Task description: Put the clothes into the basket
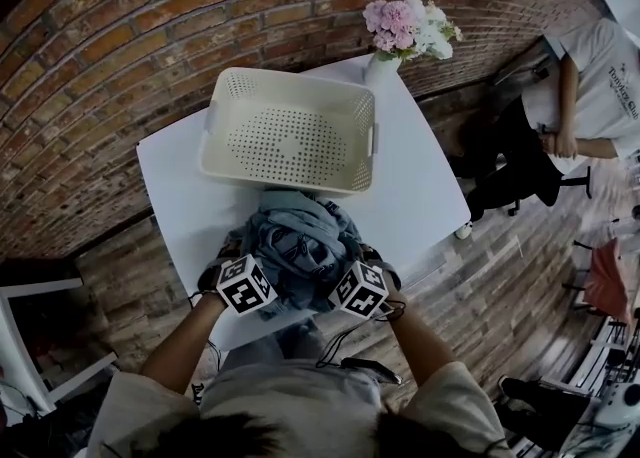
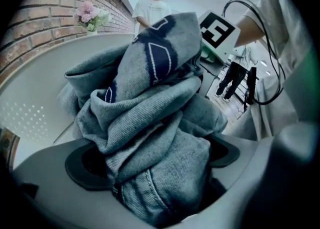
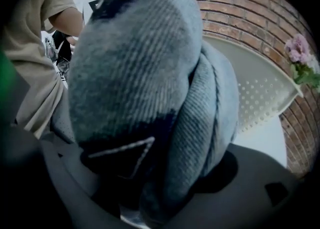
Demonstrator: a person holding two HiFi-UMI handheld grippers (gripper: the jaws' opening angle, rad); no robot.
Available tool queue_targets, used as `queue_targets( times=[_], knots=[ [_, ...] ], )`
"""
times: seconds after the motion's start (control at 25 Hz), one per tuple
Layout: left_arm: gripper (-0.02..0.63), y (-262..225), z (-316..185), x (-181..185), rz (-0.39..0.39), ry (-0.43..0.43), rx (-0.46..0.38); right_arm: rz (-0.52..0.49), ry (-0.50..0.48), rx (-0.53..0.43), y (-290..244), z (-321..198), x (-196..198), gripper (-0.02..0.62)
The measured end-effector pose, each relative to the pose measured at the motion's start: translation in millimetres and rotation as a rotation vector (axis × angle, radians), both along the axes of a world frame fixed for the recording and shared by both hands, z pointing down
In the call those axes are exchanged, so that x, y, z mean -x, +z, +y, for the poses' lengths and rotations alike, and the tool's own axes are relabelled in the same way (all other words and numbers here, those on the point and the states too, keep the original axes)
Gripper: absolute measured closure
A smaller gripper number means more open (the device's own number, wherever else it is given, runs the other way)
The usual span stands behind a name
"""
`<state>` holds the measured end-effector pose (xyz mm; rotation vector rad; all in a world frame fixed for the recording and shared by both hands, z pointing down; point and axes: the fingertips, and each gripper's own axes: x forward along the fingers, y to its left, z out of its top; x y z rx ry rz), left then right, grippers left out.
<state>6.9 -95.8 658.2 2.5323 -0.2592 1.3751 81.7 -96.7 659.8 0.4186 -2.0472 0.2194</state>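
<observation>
Jaws clamped on both sides: left gripper (image 2: 155,170) on a denim fold, right gripper (image 3: 150,173) on grey knit fabric, both in one bundle of clothes (image 1: 295,241), lower centre of the head view, at the near edge of the white counter (image 1: 420,186). Beyond, upper centre: perforated basket (image 1: 290,136), empty, just beside the bundle. Step in hand, by judgement: securing the pile. Next: lift together, clear the near rim, carry forward, release inside without trailing ends.
</observation>
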Motion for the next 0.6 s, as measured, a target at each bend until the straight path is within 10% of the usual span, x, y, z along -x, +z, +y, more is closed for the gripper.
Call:
queue_targets(
  times=[0.6],
  knots=[
    [0.254,-37.4,13.2,-13.6,0.171,-0.050,-0.121,-0.044,0.042,-0.148,-28.0,15.7,14.1,0.364]
  ],
)
